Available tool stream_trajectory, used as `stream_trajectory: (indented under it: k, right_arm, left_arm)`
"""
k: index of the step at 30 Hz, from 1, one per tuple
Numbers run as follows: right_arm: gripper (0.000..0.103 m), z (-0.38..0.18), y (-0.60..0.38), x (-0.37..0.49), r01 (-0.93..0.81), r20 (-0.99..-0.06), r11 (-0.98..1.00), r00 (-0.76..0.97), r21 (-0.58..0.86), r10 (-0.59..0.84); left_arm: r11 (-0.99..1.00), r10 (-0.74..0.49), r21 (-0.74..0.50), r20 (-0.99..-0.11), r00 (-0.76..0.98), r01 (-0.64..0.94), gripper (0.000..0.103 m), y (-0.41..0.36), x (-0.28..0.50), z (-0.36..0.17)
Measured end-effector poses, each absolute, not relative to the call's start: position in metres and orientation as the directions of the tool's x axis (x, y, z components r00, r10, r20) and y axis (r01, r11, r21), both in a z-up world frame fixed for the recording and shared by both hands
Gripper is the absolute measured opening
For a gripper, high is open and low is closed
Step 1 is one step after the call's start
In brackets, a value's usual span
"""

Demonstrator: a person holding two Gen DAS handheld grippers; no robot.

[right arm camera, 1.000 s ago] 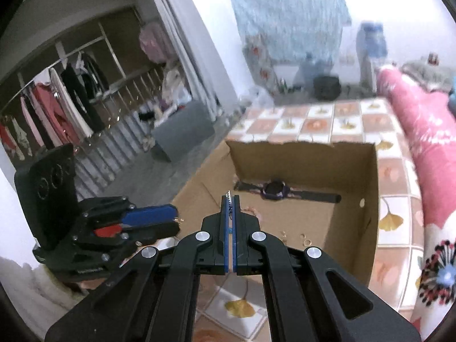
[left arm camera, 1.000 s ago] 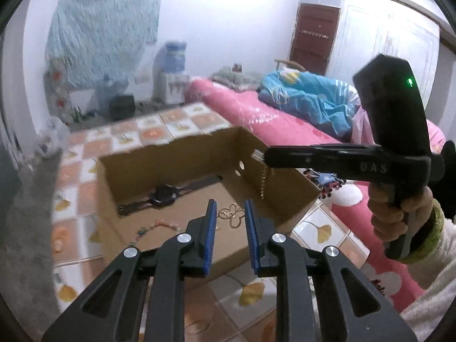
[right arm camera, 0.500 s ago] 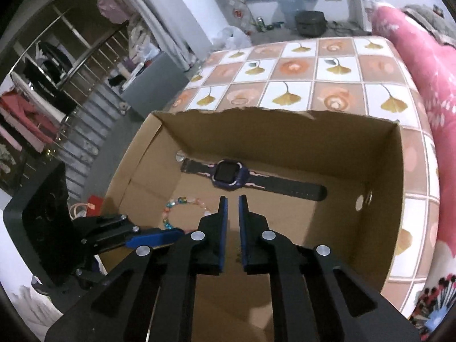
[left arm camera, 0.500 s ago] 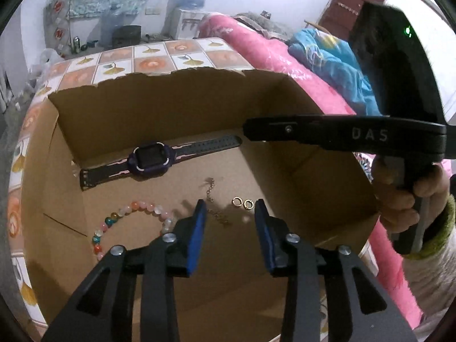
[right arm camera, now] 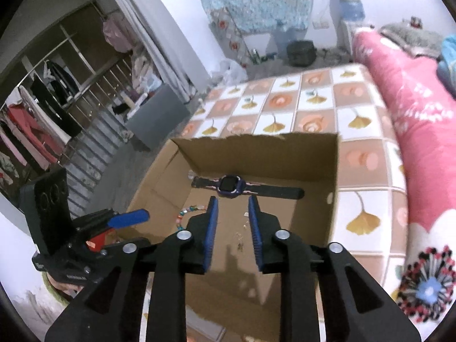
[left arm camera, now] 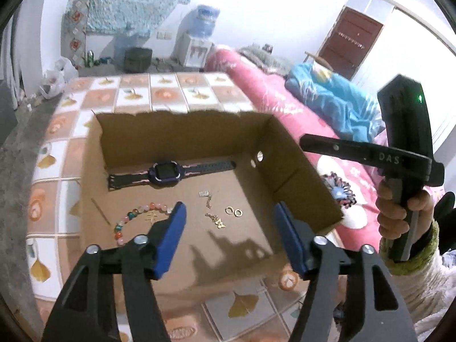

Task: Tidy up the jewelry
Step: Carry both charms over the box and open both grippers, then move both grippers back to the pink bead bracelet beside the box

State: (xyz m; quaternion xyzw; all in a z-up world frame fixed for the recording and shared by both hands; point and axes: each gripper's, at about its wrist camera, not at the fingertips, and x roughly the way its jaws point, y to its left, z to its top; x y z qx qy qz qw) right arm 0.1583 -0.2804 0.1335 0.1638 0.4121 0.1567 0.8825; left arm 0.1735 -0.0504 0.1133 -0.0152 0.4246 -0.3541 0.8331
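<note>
The left gripper (left arm camera: 229,213) is wide apart and its jaws are opening, with nothing pinched between them. The right gripper (right arm camera: 232,208) has a small gap, its jaws are opening too, and it holds nothing. Both hang over an open cardboard box (left arm camera: 182,139). Inside on the box floor lie the jewelry pieces: a purple watch (left arm camera: 166,171) near the back wall, a bead bracelet (left arm camera: 134,218) on the left, a thin gold chain (left arm camera: 212,212) in the middle, and two little gold rings (left arm camera: 233,211) just beside it. The box sits on a tiled mat (right arm camera: 313,97), next to a pink blanket (right arm camera: 413,108).
</note>
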Motion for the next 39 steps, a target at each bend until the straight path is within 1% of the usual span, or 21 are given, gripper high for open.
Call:
stream_trajectory:
  k: [2,3,8,10,13,15,16,18,20,22,25,27,29,31,37,39]
  right_arm:
    - [0.030,0.143,-0.283,0.143,-0.142,-0.659,0.899,0.635,0.413,0.403]
    - [0.033,0.147,-0.284,0.133,-0.143,-0.649,0.900,0.648,0.411,0.399]
    - [0.044,0.157,-0.289,0.092,-0.143,-0.617,0.905,0.688,0.400,0.382]
    - [0.047,0.155,-0.289,0.078,-0.141,-0.609,0.903,0.695,0.405,0.382]
    - [0.056,0.151,-0.285,0.058,-0.142,-0.601,0.899,0.699,0.414,0.387]
    - [0.064,0.145,-0.281,0.044,-0.143,-0.599,0.901,0.703,0.409,0.383]
    - [0.066,0.140,-0.276,0.036,-0.144,-0.601,0.903,0.703,0.404,0.381]
    - [0.072,0.129,-0.269,0.025,-0.138,-0.608,0.906,0.700,0.400,0.375]
    - [0.075,0.111,-0.262,0.017,-0.119,-0.628,0.904,0.682,0.411,0.375]
    - [0.076,0.092,-0.256,0.010,-0.091,-0.655,0.903,0.658,0.420,0.371]
    - [0.076,0.053,-0.243,0.007,-0.009,-0.725,0.914,0.606,0.407,0.328]
    - [0.076,0.033,-0.235,0.009,0.040,-0.772,0.931,0.572,0.362,0.276]
    - [0.076,0.019,-0.225,0.010,0.066,-0.801,0.947,0.554,0.314,0.227]
    - [0.079,0.006,-0.216,0.012,0.091,-0.825,0.962,0.540,0.258,0.170]
    - [0.085,-0.015,-0.195,0.017,0.099,-0.859,0.990,0.511,0.099,0.035]
    - [0.089,-0.016,-0.192,0.018,0.088,-0.857,0.993,0.515,0.079,0.023]
  left_arm:
    - [0.754,-0.602,-0.318,-0.683,0.412,0.575,0.071,-0.041,0.163,0.121]
    - [0.758,-0.602,-0.315,-0.676,0.426,0.571,0.074,-0.035,0.157,0.125]
    - [0.785,-0.581,-0.294,-0.654,0.485,0.545,0.085,-0.006,0.129,0.134]
    - [0.799,-0.568,-0.287,-0.650,0.505,0.529,0.089,0.007,0.119,0.134]
    - [0.818,-0.546,-0.276,-0.650,0.528,0.505,0.094,0.023,0.104,0.129]
    - [0.832,-0.525,-0.263,-0.656,0.542,0.489,0.096,0.031,0.097,0.123]
    - [0.839,-0.515,-0.255,-0.659,0.548,0.481,0.097,0.034,0.092,0.119]
    - [0.855,-0.486,-0.236,-0.674,0.556,0.461,0.097,0.041,0.083,0.107]
    - [0.867,-0.462,-0.223,-0.695,0.551,0.446,0.097,0.047,0.077,0.093]
    - [0.878,-0.434,-0.207,-0.722,0.539,0.431,0.097,0.048,0.072,0.077]
    - [0.903,-0.358,-0.142,-0.772,0.525,0.406,0.097,0.047,0.063,0.045]
    - [0.908,-0.328,-0.118,-0.799,0.505,0.402,0.097,0.044,0.060,0.027]
    - [0.907,-0.303,-0.092,-0.819,0.488,0.410,0.097,0.039,0.056,0.011]
    - [0.903,-0.293,-0.073,-0.826,0.482,0.424,0.097,0.034,0.054,-0.001]
    - [0.919,-0.209,-0.001,-0.849,0.485,0.393,0.097,0.016,0.054,-0.026]
    - [0.926,-0.183,0.018,-0.853,0.488,0.378,0.098,0.011,0.054,-0.033]
